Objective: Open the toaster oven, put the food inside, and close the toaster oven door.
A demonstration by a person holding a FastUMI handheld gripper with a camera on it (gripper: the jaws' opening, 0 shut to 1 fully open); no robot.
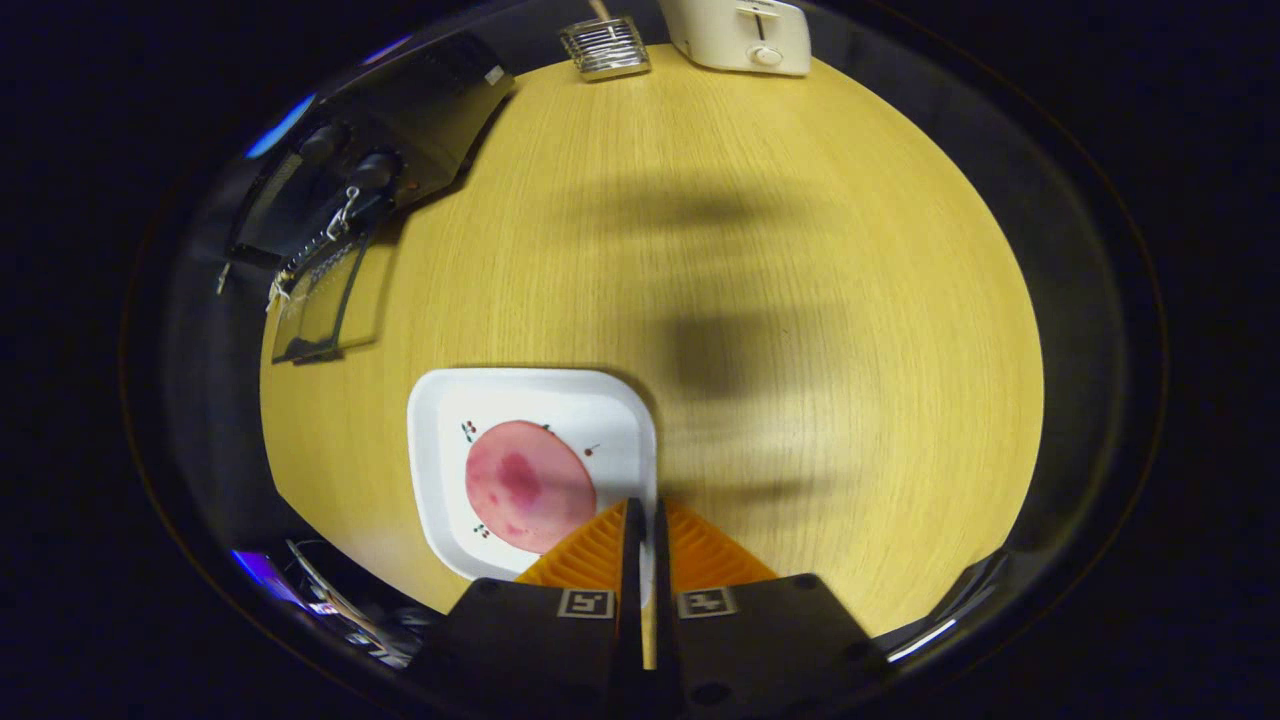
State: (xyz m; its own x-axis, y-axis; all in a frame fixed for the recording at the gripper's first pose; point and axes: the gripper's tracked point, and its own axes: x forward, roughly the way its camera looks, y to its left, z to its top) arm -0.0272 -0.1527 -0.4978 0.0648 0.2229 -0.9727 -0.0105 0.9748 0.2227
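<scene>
Just ahead-left of claw (640,520): food slice (528,486) on plate (440,420); fingers nearly closed, empty.

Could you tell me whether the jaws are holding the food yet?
No, the gripper is shut on nothing, its jaws together at the plate rim, with the food lying flat on the plate beside them.

Gripper (640,515): ribbed fingers, square coded markers, screws on black body
</scene>
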